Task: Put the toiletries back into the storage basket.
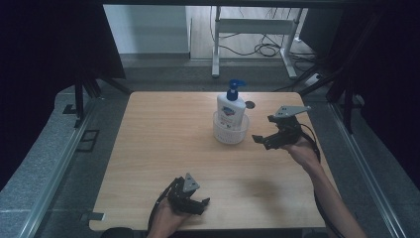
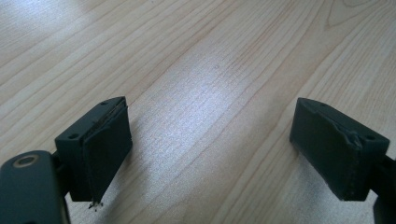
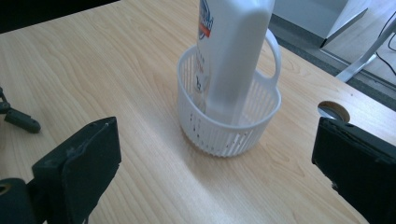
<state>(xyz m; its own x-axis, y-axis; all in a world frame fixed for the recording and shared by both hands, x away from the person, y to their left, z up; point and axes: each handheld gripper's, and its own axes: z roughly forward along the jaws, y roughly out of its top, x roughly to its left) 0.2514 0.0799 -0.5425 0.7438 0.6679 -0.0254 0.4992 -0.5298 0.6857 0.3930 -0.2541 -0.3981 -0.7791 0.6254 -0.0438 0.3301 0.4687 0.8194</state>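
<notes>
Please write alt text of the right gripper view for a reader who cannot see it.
A white pump bottle stands upright inside a small white slotted basket on a light wooden table. The right gripper is open, its two black fingers rising wide apart in front of the basket without touching it. A round hole shows in the tabletop to the right.

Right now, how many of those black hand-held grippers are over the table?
2: the left hand-held gripper near the wooden table's front edge, and the right hand-held gripper beside the white slotted plastic basket.
</notes>
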